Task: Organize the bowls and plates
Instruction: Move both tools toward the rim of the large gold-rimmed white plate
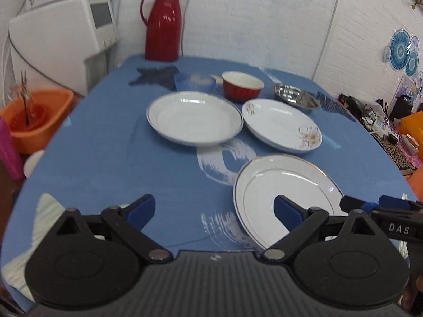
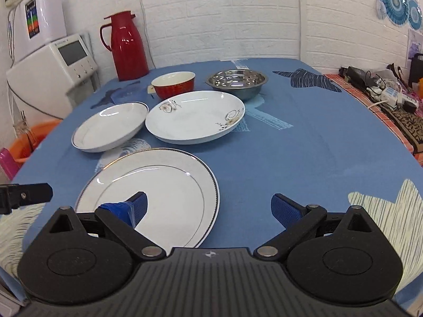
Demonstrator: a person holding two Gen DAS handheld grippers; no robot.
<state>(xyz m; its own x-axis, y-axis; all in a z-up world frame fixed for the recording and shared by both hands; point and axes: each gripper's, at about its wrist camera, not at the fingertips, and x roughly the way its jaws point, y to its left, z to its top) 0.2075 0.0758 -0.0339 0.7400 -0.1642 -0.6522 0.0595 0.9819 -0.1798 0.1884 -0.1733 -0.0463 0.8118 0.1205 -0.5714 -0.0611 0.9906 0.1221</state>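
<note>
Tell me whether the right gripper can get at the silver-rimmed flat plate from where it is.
Probably yes: the right gripper is open, the flat plate lies just ahead under its left finger, nothing stacked on it.

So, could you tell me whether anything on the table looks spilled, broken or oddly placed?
Nothing stands out. The three plates, red bowl and steel bowl sit upright, apart and intact on the blue cloth; both grippers are open.

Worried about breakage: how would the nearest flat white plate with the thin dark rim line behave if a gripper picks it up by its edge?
The flat white plate with the thin dark rim line looks glazed, so probably slippery and rigid. Its low rim lies close to the blue tablecloth, likely hard to get under. Probably brittle if dropped.
</note>
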